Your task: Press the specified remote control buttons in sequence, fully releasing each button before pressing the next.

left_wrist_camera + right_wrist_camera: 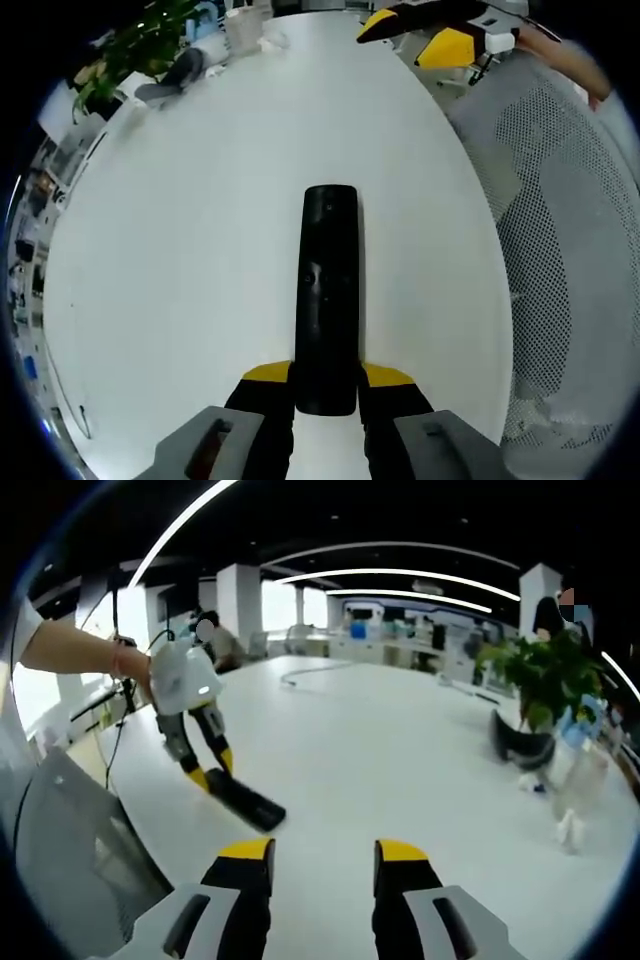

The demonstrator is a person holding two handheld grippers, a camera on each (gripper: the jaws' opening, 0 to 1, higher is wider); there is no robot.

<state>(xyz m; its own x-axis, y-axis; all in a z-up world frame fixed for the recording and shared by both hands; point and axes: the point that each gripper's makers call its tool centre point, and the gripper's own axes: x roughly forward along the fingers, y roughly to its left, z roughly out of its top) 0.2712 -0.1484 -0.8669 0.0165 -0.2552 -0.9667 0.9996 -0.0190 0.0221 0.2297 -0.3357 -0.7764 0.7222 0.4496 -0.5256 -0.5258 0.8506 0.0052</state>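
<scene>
One long, slim black remote control is clamped at its near end between the yellow-tipped black jaws of the left gripper, its far end reaching out over the broad white table; in the right gripper view the same remote is seen slanting down from that gripper with its far end low at the tabletop. The right gripper is held apart from it with its jaws parted on nothing. A potted green plant is set near the table's far edge, and a grey mesh chair back is seen beside the table.

Black remote on white table (yellow-tipped fingers).
</scene>
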